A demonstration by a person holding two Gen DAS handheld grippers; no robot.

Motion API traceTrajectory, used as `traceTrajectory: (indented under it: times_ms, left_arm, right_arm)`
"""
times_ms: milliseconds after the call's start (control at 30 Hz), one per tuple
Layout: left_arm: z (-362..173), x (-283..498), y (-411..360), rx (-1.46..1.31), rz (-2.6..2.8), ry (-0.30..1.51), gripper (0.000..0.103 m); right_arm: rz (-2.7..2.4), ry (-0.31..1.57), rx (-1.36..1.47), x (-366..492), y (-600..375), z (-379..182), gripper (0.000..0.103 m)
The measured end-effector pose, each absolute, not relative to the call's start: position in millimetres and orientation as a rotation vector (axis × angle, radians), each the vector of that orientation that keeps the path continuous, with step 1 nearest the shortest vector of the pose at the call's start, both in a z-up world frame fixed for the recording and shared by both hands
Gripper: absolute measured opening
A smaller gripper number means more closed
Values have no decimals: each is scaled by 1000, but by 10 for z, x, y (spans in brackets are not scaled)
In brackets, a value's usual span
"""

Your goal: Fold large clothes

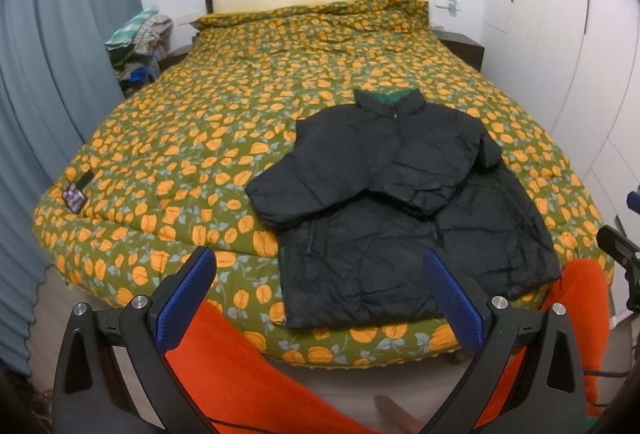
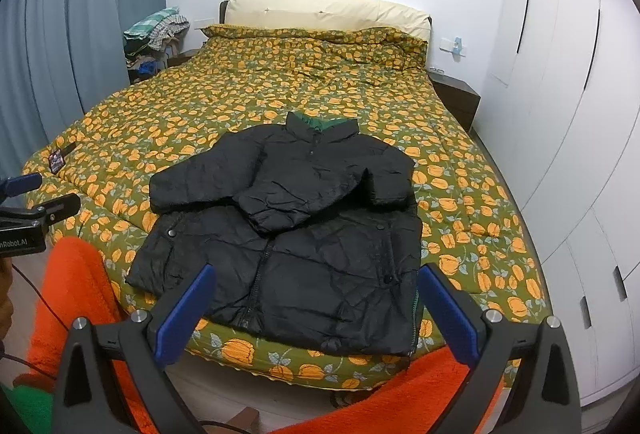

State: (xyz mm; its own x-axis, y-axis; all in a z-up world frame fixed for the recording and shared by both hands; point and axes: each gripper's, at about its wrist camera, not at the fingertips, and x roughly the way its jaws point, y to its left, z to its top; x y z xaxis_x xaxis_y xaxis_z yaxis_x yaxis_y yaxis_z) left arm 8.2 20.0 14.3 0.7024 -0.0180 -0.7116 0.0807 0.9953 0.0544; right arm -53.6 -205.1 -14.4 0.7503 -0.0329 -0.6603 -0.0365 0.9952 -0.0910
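- The bed takes up most of both views, covered by a green quilt with orange flowers, cream headboard at 12 o'clock, white wardrobe doors along 3 o'clock and blue curtains at 9.
- The black puffer jacket is laid front-up at the foot end of the bed, collar towards 12 o'clock, hem right by the near edge. From the right wrist camera it sits dead centre; from the left one it's over towards 3–4 o'clock.
- The sleeves look partly handled already: one sleeve is crossed over the chest, and the other cuff is tucked back at the shoulder. I'd say the body fold is what's next.
- Left hand-held gripper: fingers spread wide, holding nothing, off the near edge of the bed and not touching the jacket.
- Right hand-held gripper: same deal, wide open and empty, just short of the hem.
- My tip for the fold: pinch the two hem corners, one per gripper, grab through both layers since puffy nylon is slippery, and lift evenly towards the collar so the crossed sleeve doesn't slide out.
- Small stuff: a pile of clothes at 10 o'clock, and orange fleece trousers at 6.
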Motion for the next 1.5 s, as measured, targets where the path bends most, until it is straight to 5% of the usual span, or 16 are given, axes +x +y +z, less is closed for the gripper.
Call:
traceTrajectory:
  times_ms: [567,900,1000,1133,1200,1267,1500]
  left_arm:
    - [130,152,226,80,-49,793,103]
    - [24,122,417,53,22,806,103]
    - [-17,84,473,53,50,811,103]
    - [-87,73,568,43,85,830,103]
    - [-117,72,599,32,92,839,103]
    - [-152,87,621,19,91,850,103]
    - [-115,169,499,9,50,837,103]
  right_arm:
    - [150,703,-193,-114,-1937,-267,102]
    - [410,933,-434,1524,-1265,-1550,100]
    - [422,988,-484,1932,-1094,-1988,80]
    - [363,1060,-457,2288,-1140,-2422,70]
    - [339,1052,-395,2303,-1223,-2352,29]
    - [305,1008,-328,2244,-1301,-2149,17]
    - [169,705,-39,1674,-2513,-622,14]
